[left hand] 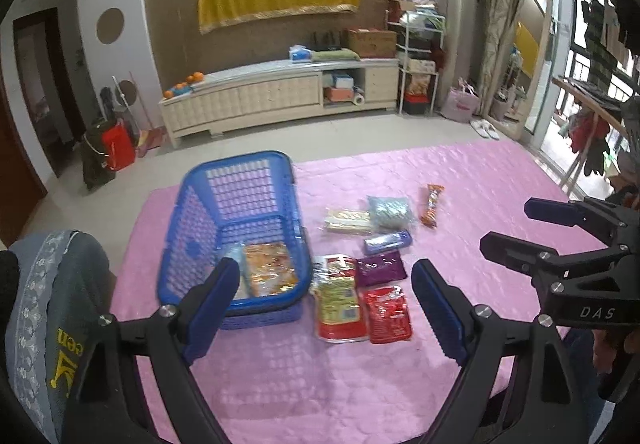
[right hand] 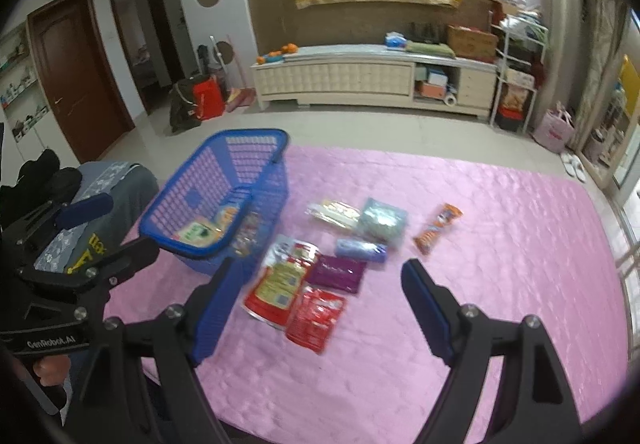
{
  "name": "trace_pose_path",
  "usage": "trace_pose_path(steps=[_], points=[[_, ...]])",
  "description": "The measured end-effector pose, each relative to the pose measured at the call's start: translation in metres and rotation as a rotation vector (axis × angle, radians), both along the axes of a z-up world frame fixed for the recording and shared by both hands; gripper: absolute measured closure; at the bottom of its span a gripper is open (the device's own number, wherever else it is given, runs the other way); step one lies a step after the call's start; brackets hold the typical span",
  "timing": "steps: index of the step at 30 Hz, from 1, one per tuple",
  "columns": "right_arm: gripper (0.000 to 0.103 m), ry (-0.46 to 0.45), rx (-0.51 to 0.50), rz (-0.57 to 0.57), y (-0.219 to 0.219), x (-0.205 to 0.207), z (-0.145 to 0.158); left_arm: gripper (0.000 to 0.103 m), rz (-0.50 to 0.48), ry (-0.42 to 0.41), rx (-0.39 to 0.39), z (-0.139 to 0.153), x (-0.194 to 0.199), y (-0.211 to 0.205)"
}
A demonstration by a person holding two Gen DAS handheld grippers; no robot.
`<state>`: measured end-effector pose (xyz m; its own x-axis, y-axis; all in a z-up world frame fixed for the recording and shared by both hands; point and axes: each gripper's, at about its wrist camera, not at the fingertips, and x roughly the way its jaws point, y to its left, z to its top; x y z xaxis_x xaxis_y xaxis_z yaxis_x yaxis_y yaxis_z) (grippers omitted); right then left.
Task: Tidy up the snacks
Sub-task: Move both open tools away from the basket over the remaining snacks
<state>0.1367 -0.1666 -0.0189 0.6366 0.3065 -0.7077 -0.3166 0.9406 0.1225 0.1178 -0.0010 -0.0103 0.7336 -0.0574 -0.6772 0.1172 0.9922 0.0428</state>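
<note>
Pink mat (left hand: 460, 172) — blue basket (left hand: 236, 164) ahead-left of the left gripper (left hand: 326, 308), loose snack packets (left hand: 340, 300) between its spread, empty fingers. Right gripper (right hand: 316, 308) — likewise gaping, holding nothing.

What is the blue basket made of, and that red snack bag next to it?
The blue basket looks like hard moulded plastic: its walls are a stiff grid of holes with a smooth rim. The red snack bag seems to be thin shiny foil or plastic film: it is crinkled and glints in the light.

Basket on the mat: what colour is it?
Blue lattice plastic basket; shows best in the left wrist view.
</note>
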Motion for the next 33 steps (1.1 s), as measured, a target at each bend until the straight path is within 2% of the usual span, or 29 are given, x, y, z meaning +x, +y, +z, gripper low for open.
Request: trace_pose_path(steps=[7,19,28,33], points=[[0.018,0.054,0.012,-0.060,-0.039,0.005,-0.024,0.017,-0.040,0.059,-0.010,-0.021,0.013,-0.032],[0.018,0.170,0.008,-0.117,-0.083,0.018,-0.086,0.017,-0.072,0.229,0.007,-0.093,0.040,-0.075],[0.018,0.241,-0.040,-0.109,-0.088,0.027,-0.133,0.017,-0.054,0.384,-0.006,-0.152,0.067,-0.079],[0.018,0.271,-0.034,-0.109,-0.090,0.034,-0.147,0.017,-0.038,0.441,-0.007,-0.176,0.081,-0.074]])
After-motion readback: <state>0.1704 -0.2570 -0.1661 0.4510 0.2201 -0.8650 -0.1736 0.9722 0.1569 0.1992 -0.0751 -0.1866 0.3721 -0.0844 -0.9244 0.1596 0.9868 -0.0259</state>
